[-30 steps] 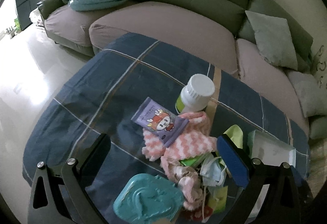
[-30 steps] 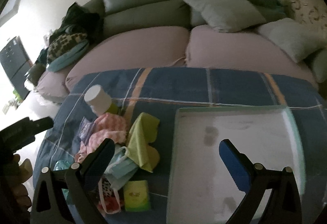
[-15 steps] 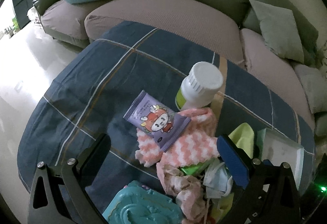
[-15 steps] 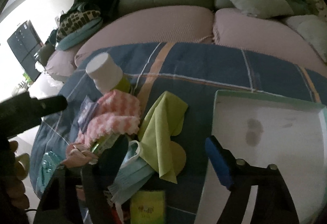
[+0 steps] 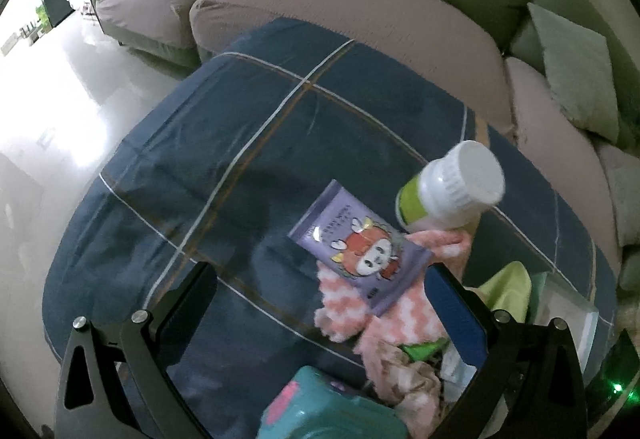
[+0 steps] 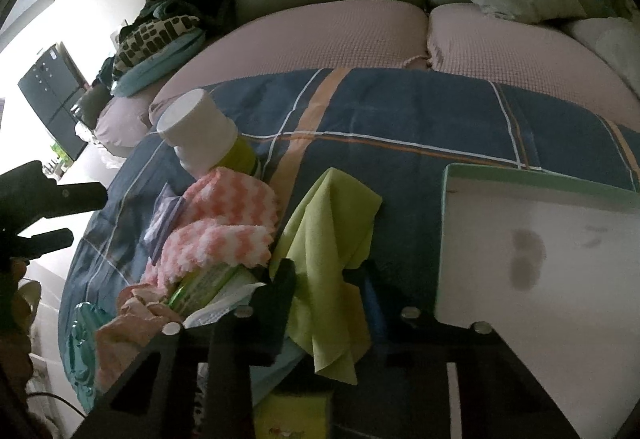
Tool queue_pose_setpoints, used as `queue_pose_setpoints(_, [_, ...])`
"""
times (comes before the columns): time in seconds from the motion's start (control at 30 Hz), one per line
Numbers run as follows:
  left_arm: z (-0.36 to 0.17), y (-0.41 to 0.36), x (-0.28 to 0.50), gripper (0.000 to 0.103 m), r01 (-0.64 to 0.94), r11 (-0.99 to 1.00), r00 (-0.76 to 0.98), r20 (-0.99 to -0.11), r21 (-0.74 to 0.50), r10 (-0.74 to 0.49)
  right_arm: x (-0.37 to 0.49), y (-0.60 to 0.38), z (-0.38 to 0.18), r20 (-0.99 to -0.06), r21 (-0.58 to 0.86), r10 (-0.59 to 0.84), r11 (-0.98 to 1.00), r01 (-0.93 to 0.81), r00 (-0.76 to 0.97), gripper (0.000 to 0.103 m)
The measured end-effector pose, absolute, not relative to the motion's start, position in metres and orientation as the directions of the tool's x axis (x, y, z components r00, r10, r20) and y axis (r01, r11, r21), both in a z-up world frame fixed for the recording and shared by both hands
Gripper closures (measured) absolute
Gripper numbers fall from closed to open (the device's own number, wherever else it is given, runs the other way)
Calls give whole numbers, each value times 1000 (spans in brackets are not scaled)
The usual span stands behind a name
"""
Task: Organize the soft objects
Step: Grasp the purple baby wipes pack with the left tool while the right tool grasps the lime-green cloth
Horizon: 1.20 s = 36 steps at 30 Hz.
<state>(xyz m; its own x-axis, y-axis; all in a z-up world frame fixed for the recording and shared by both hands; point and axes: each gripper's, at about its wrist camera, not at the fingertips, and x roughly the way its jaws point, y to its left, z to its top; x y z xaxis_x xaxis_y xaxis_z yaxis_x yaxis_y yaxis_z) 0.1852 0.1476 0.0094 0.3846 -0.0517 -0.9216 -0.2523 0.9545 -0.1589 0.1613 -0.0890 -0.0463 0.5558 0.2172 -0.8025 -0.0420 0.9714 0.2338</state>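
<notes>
Since the earlier frames the right gripper (image 6: 328, 279) has come down from above the tray (image 6: 540, 247) onto the pile, and its jaws, then spread wide, are now closing around a fold of the green cloth (image 6: 328, 231), which is lying between them; whether the pads are already pressing it cannot be told. The left gripper (image 5: 320, 303) has also dropped nearer the table, and its jaws are standing wide apart with nothing between them, hovering over the blue plaid cover (image 5: 240, 143). The green cloth is lying on the cover just beside the tray's left rim, touching the pink-and-white towel (image 6: 224, 223) on its other side. A purple packet (image 5: 360, 247) is resting on that towel, and a white-capped bottle (image 5: 448, 187) is standing tilted at the towel's far edge. Nearer the left gripper, a teal box (image 5: 320, 411) is sitting at the bottom of the left view, next to a crumpled pink cloth (image 5: 404, 371). A face mask (image 6: 224, 303) is poking out under the towel beside the right gripper's left finger. The tray is holding nothing visible. Behind the table a sofa (image 6: 320, 23) is running across both views.
</notes>
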Motion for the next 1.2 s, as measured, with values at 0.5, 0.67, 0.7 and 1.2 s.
queue_pose_setpoints(0.5, [-42,162,232,0,-467,846,189,-964,-256,-188,161,-92,-50,-799,243,227,969,-45,556,96])
queue_pose_setpoints(0.67, [-51,153,254,0,-509,831,153,-974,-225,-169,162,-92,-51,-800,244,228,969,-47,555,96])
queue_pose_setpoints(0.7, [-53,154,257,0,-518,825,152,-974,-226,-171,162,-92,-51,-799,247,231,968,-47,555,96])
queue_pose_setpoints(1.2, [-83,157,285,28,-559,807,118,-981,-192,-152,164,-100,-55,-801,270,240,963,-28,548,96])
